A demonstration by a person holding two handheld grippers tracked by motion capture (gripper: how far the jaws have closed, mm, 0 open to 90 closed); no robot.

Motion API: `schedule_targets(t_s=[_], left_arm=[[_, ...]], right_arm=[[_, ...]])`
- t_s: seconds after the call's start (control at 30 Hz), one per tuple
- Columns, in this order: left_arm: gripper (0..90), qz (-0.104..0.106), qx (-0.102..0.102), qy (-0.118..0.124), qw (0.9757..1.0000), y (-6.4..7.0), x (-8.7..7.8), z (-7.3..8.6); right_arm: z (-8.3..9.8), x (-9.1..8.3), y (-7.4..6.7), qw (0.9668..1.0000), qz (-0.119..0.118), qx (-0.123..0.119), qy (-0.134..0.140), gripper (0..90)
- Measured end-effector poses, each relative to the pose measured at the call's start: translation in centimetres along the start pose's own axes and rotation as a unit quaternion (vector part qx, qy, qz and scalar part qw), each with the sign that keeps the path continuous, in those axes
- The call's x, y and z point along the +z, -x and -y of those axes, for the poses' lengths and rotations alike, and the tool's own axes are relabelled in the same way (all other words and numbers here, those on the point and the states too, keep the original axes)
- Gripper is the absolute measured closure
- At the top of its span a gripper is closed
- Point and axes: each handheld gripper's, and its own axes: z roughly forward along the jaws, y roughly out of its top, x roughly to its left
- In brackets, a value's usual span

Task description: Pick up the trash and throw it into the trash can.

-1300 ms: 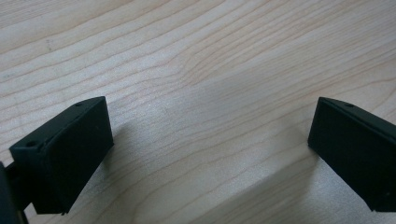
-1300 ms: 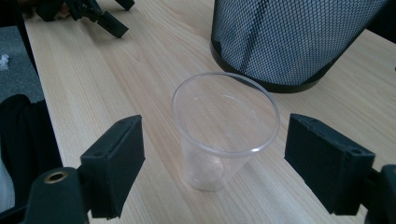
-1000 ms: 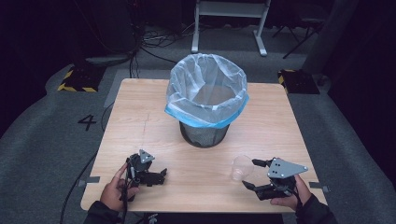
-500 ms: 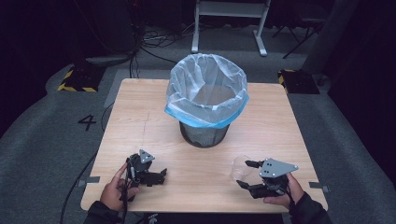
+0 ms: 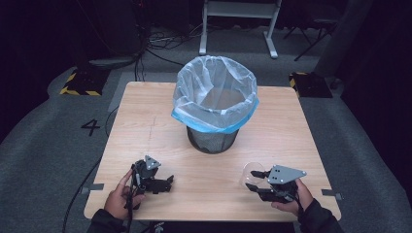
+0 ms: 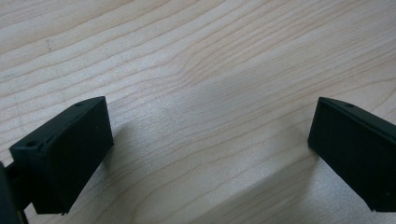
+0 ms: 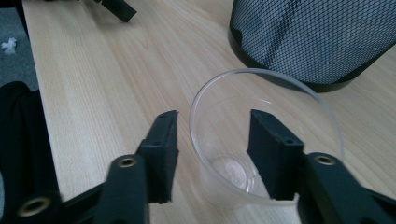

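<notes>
Cup between my right fingers, left hand idling

Cup (image 7: 261, 140), clear plastic and standing upright on the wooden table (image 5: 301, 131), is sitting at my right gripper (image 7: 212, 140) near the table's front edge. In the right gripper view I am seeing one black finger (image 7: 161, 149) outside the cup's wall and the other finger inside its mouth, so the wall on one side is passing between them. The fingers are standing apart; I cannot tell whether either one is touching the plastic. From the high view the cup (image 5: 253, 174) is showing just ahead of that gripper (image 5: 256, 187), on the side toward the table's middle.

My left gripper (image 5: 167, 182) is resting low over the front left part of the table, well apart from the cup. In the left gripper view its fingers (image 6: 65, 154) are spread wide with bare wood grain between them.

Behind both, a black mesh bin (image 5: 213, 141) lined with a pale blue bag (image 5: 214, 94) is standing in the middle of the table, near the cup but apart from it.
</notes>
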Motion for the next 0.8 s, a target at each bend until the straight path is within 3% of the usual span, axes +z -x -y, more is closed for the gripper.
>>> schedule_targets(t_s=[0.1, 0.13, 0.2, 0.27, 0.63, 0.77, 0.8], left_arm=[[0.1, 0.0, 0.0, 0.0, 1.0, 0.0, 0.0, 0.0], [0.1, 0.0, 0.0, 0.0, 1.0, 0.0, 0.0, 0.0], [0.1, 0.0, 0.0, 0.0, 1.0, 0.0, 0.0, 0.0], [0.1, 0.0, 0.0, 0.0, 1.0, 0.0, 0.0, 0.0], [0.1, 0.0, 0.0, 0.0, 1.0, 0.0, 0.0, 0.0], [0.1, 0.0, 0.0, 0.0, 1.0, 0.0, 0.0, 0.0], [0.1, 0.0, 0.0, 0.0, 1.0, 0.0, 0.0, 0.0]], right_arm=[[0.3, 0.5, -0.1, 0.9996, -0.001, -0.01, -0.025, 65.7], [0.3, 0.5, -0.1, 0.9996, -0.001, -0.01, -0.025, 65.7], [0.3, 0.6, -0.1, 0.9996, -0.001, -0.01, -0.027, 76.6], [0.3, 0.5, 0.0, 0.9995, 0.0, -0.014, -0.027, 79.0], [0.4, -0.7, 0.4, 0.9998, 0.014, 0.008, 0.015, 84.6], [0.4, -1.7, 0.7, 0.9982, 0.029, 0.025, 0.047, 84.9], [0.4, -2.0, 0.9, 0.9978, 0.031, 0.018, 0.055, 84.9]])
